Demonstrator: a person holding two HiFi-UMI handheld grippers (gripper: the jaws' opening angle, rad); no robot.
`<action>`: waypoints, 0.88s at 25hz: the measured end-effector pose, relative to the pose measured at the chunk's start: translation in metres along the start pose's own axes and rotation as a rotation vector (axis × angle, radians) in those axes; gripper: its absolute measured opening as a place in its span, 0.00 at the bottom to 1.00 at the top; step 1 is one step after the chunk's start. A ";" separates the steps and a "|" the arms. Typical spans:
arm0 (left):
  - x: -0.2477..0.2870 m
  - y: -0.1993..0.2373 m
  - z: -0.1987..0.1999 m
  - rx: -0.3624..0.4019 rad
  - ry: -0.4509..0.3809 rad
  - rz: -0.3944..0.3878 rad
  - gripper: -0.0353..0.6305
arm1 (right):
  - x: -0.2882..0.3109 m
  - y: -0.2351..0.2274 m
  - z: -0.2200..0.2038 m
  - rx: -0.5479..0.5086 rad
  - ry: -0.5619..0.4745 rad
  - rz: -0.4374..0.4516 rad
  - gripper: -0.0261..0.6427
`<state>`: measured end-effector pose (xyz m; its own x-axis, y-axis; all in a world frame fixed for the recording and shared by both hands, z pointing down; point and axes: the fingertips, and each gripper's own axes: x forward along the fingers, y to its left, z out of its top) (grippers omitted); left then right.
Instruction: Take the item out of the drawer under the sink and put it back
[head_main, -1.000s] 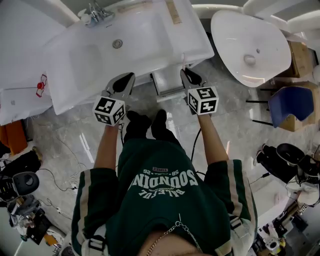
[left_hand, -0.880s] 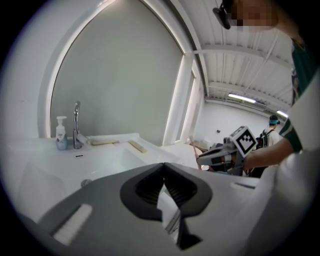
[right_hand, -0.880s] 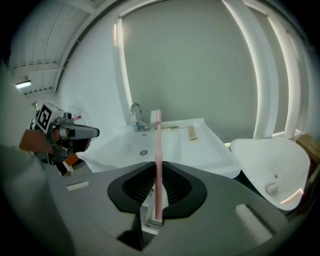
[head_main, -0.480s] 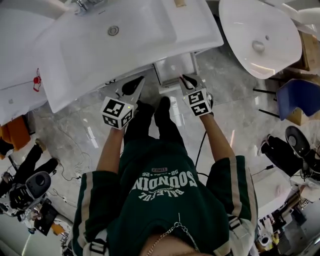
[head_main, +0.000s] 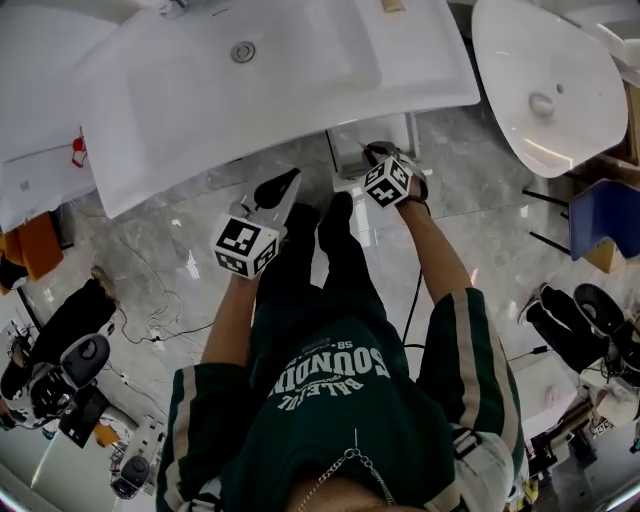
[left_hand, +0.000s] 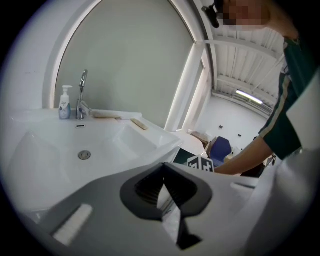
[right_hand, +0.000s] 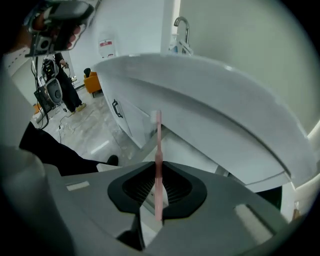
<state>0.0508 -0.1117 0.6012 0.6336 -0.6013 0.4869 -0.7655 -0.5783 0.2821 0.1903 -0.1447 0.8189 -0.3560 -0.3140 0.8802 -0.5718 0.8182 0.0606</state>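
Observation:
My right gripper is shut on a thin pink toothbrush, which stands upright between the jaws with its white head at the top. In the head view the right gripper reaches over the open white drawer under the sink; the toothbrush does not show there. My left gripper hangs lower left, by the sink's front edge. In its own view the left gripper has its jaws closed together with nothing held.
A faucet and a soap bottle stand at the back of the sink. A second white basin and a blue chair lie to the right. Cables and black equipment crowd the floor at left.
Both grippers have moved forward toward the sink. The right one has come from in front of the drawer to over its open front; the left trails behind.

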 end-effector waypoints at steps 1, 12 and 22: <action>-0.003 0.003 -0.004 -0.003 0.000 0.010 0.13 | 0.011 0.001 -0.005 -0.006 0.022 0.004 0.11; -0.028 0.040 -0.051 -0.091 0.018 0.119 0.13 | 0.106 -0.008 -0.039 0.004 0.239 0.045 0.11; -0.045 0.059 -0.077 -0.135 0.045 0.175 0.13 | 0.139 -0.006 -0.052 0.007 0.318 0.053 0.11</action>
<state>-0.0316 -0.0762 0.6598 0.4869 -0.6589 0.5734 -0.8731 -0.3867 0.2970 0.1825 -0.1681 0.9651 -0.1372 -0.1042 0.9850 -0.5639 0.8258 0.0088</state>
